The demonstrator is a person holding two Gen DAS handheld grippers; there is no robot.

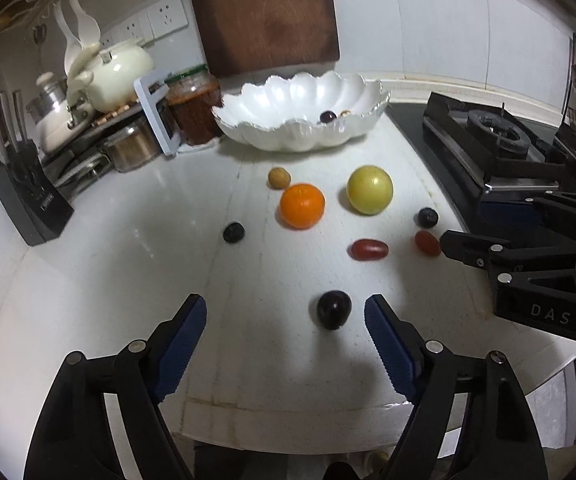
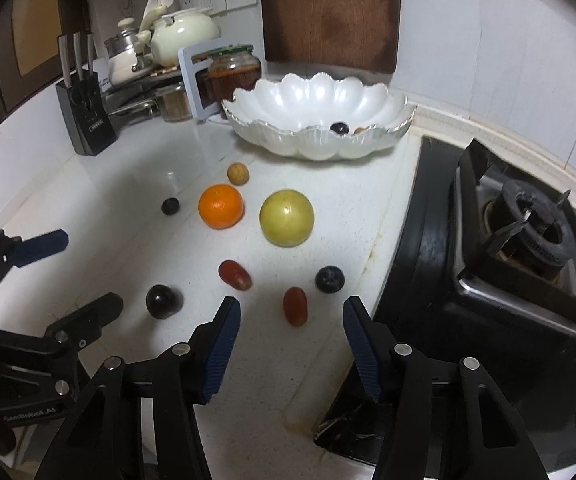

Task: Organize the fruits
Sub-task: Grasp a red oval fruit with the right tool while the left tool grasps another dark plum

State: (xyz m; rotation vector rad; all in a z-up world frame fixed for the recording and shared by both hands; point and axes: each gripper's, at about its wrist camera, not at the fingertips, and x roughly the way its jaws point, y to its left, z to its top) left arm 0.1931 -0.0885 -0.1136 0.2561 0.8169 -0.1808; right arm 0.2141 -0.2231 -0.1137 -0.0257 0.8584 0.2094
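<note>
On the white counter my left gripper [image 1: 286, 308] stands open, with a dark plum [image 1: 333, 309] between its fingertips, nearer the right finger and untouched. My right gripper [image 2: 291, 308] is open too. A red oblong fruit [image 2: 295, 306] lies in its gap, clear of both pads. Further back lie an orange [image 1: 301, 205], a yellow-green round fruit [image 1: 369, 189], a small brown fruit [image 1: 279, 178], two dark berries [image 1: 233, 233] [image 1: 427, 217] and a second red fruit [image 1: 369, 249]. The white scalloped bowl [image 1: 288, 100] at the back holds a dark fruit [image 1: 327, 117].
A black gas stove [image 2: 527, 240] borders the counter on the right. At the back left stand a knife block [image 2: 86, 120], a jar [image 2: 234, 74] and teapots [image 2: 184, 34]. A wooden board [image 1: 264, 12] leans on the wall. The counter's front edge [image 1: 288, 412] is close below my left fingers.
</note>
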